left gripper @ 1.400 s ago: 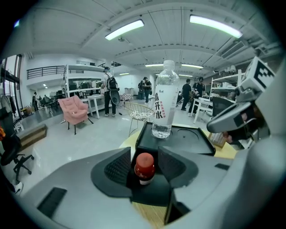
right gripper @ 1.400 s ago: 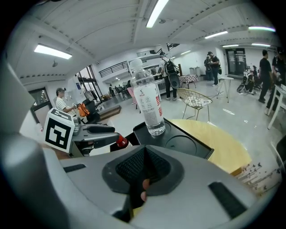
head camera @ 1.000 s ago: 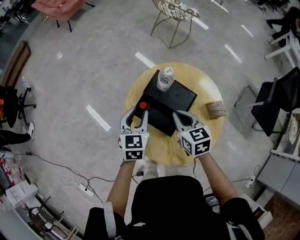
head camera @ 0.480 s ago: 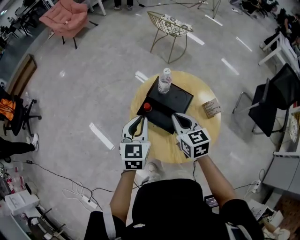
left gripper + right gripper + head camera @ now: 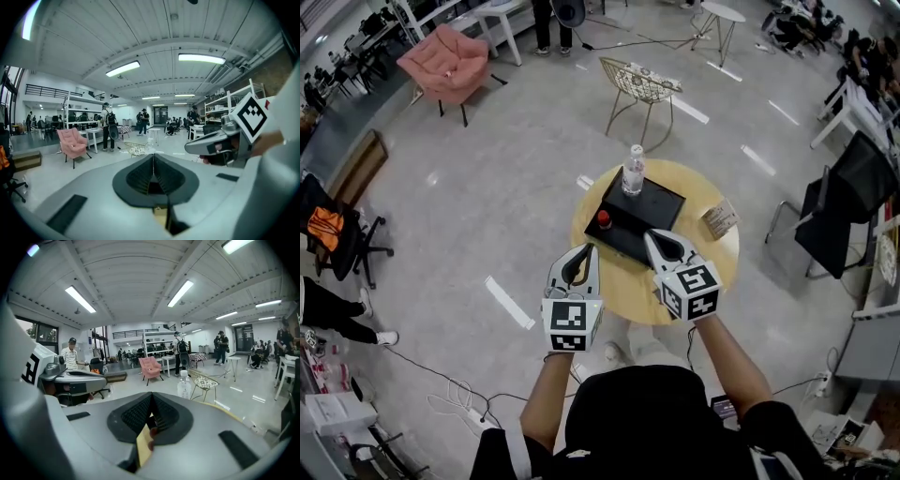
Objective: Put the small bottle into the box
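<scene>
The left gripper (image 5: pixel 153 161) has just been closing, and its jaws now meet along their whole line with nothing between them. The right gripper (image 5: pixel 151 400) beside it is the same: jaws pressed together, holding nothing. A person holds the two side by side over the near edge of a round wooden worktop (image 5: pixel 708 272), both pointing across it toward the room. Just beyond their tips lies the box (image 5: pixel 649 214), flat and black, set at a slant on the worktop. The small bottle (image 5: pixel 603 219), its cap red, stands upright at the box's left corner, within its outline as seen from above; whether it sits inside or on top I cannot tell. It is apart from both grippers. A clear water bottle (image 5: pixel 632 171) stands upright at the box's far corner. A small brown card (image 5: pixel 720 219) lies on the worktop to the right of the box. Farther off on the floor are a wire chair (image 5: pixel 642 82) and a pink armchair (image 5: pixel 447 58).
</scene>
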A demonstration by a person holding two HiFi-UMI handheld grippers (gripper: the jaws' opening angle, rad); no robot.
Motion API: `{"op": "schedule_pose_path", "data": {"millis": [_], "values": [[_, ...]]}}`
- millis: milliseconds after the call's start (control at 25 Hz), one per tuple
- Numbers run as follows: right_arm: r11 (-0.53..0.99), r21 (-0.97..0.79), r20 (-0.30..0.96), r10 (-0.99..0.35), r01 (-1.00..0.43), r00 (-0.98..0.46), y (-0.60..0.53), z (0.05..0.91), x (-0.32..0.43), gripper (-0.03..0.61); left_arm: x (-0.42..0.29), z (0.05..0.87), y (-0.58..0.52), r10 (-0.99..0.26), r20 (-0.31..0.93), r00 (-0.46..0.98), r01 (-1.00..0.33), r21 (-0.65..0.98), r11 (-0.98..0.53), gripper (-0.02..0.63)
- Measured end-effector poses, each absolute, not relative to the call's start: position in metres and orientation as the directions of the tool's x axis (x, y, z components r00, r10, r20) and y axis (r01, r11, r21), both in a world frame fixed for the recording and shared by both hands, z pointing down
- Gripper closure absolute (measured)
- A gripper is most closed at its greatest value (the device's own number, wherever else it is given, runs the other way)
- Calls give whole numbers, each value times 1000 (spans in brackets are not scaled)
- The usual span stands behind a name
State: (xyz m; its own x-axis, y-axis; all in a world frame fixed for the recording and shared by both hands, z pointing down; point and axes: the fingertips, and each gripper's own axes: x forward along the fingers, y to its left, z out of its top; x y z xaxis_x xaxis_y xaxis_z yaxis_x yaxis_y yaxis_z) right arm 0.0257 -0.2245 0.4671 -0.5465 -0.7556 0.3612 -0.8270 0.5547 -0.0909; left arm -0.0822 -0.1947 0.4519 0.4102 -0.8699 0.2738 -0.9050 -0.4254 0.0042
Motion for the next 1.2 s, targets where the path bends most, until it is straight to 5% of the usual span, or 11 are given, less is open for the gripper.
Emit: {"op": "schedule_pose_path", "data": {"millis": [1200], "values": [[532, 38, 171, -838, -846, -519, -116, 370, 13, 578, -95, 351, -75, -877, 60, 477, -878, -20, -479, 601]]}}
